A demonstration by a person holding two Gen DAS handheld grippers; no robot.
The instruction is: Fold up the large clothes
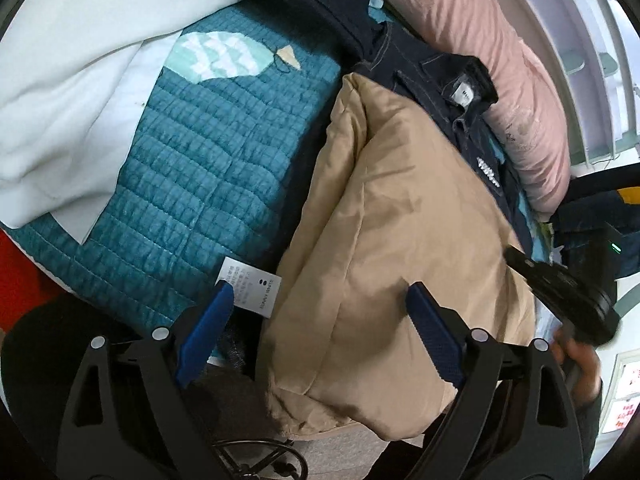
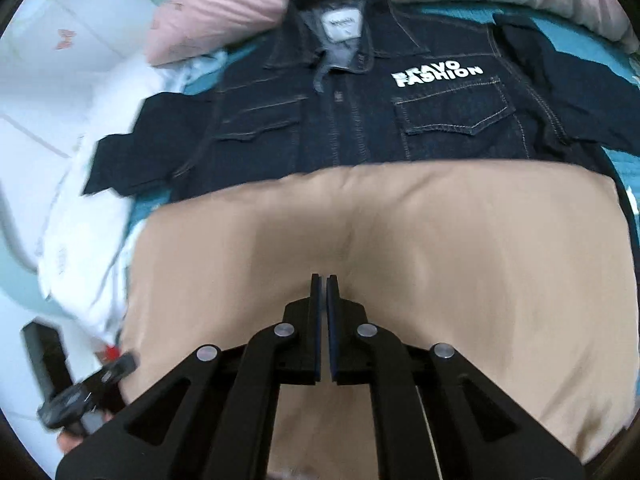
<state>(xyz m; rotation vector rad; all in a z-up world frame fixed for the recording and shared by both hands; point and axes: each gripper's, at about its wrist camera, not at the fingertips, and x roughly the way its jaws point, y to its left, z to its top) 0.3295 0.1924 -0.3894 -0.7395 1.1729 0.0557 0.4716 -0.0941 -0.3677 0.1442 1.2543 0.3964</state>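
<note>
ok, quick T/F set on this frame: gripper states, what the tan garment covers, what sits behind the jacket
1. The left gripper is open, nothing pinched between its blue pads. True.
2. The right gripper is wide open. False: its jaws are shut, over the tan garment; a pinch of cloth cannot be told.
3. The tan garment lies over the lower part of the denim jacket. True.
4. The denim jacket's collar is hidden under the tan garment. False: the collar and its neck label show, at the far end.
5. A pink pillow lies beyond the jacket's collar. True.
6. The quilt under the clothes is red. False: it is teal.
</note>
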